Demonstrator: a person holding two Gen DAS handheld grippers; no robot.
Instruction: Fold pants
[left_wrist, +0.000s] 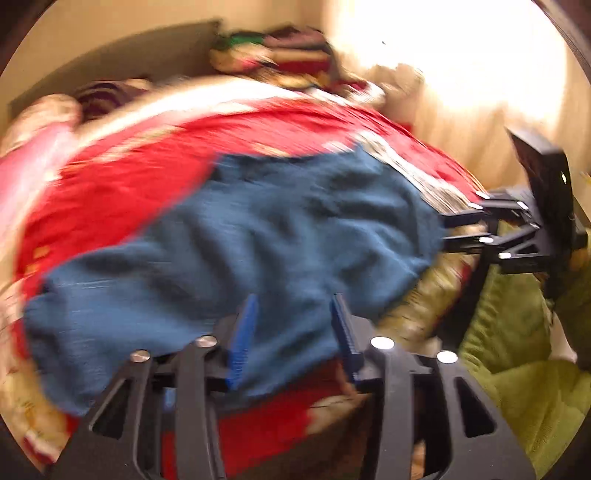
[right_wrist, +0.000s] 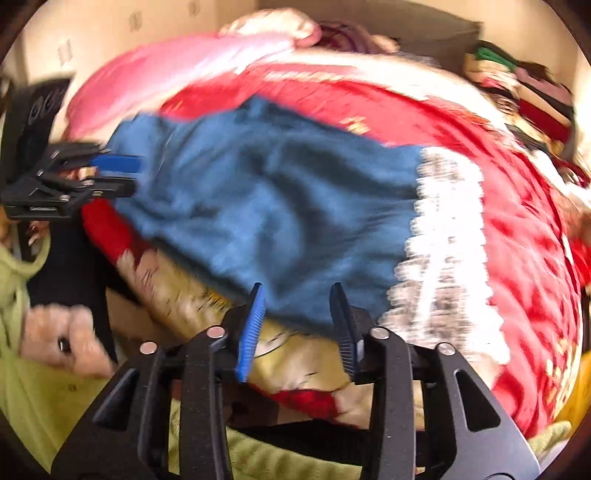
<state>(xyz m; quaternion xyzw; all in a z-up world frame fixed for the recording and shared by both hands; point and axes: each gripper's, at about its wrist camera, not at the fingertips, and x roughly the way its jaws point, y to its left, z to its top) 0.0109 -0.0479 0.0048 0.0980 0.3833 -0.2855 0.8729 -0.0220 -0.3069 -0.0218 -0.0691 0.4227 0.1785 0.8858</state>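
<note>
Blue pants (left_wrist: 258, 240) (right_wrist: 266, 206) lie crumpled across a bed, with a white-and-grey patterned band (right_wrist: 443, 240) at one end. My left gripper (left_wrist: 293, 332) is open at the near edge of the pants. Cloth shows between its blue pads (left_wrist: 243, 339), but they do not press on it. In the right wrist view the left gripper (right_wrist: 122, 175) sits at the pants' left end. My right gripper (right_wrist: 299, 321) is open just short of the pants' near edge. It reaches in from the right in the left wrist view (left_wrist: 448, 229), by the patterned band. Both views are blurred.
A red patterned blanket (left_wrist: 129, 177) (right_wrist: 524, 240) covers the bed under the pants. Pink cloth (right_wrist: 166, 74) lies at the far side. A pile of folded clothes (left_wrist: 280, 55) (right_wrist: 524, 85) sits by the wall. A person's green garment (left_wrist: 517, 350) (right_wrist: 22, 369) is close beside the bed.
</note>
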